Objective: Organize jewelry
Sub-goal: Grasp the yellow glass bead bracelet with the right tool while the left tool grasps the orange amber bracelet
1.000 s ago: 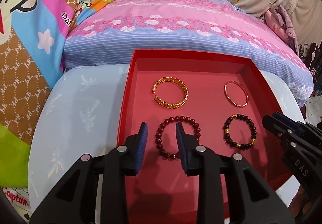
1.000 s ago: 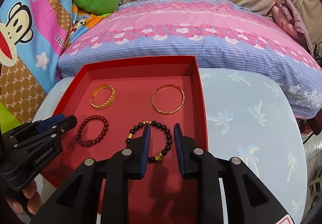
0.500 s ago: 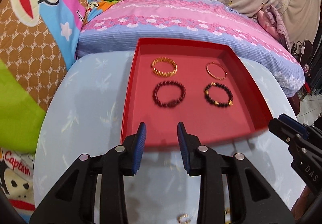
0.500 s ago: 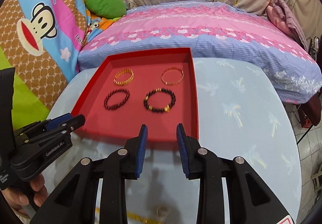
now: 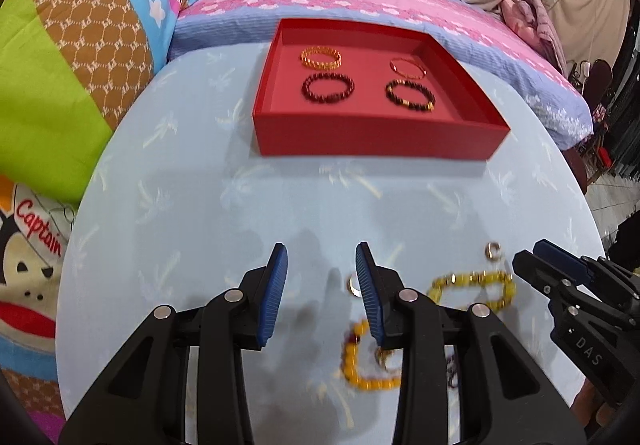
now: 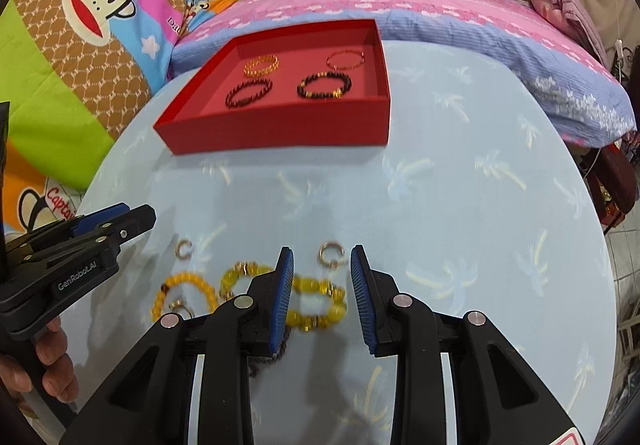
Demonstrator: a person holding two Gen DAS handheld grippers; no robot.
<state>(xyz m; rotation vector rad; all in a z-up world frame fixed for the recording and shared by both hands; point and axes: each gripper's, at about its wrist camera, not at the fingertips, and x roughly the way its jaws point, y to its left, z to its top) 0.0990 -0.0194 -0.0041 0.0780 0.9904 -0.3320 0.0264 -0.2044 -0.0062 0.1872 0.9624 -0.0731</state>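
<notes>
four bracelets in red tray (image 5: pixel 372 141) at far side of table (image 5: pixel 200 213). yellow bead bracelets (image 6: pixel 316 305), small rings (image 6: pixel 331 253) loose on cloth near grippers. left gripper (image 5: pixel 321 295) spread, empty; right gripper (image 6: pixel 322 295) spread, empty, straddling yellow bracelet. writing: "genrobot.ai", "das" on grippers; "captain" on blanket (image 5: pixel 40 229).

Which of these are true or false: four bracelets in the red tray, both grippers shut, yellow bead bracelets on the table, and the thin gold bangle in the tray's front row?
1. The shallow red tray holds four bracelets. True.
2. The left gripper and right gripper are shut. False: both open, holding nothing.
3. Yellow bead bracelets lie on the pale blue table, outside the tray. True.
4. The thin gold bangle is in the tray's front row. False: back row, behind the black bead bracelet.
</notes>
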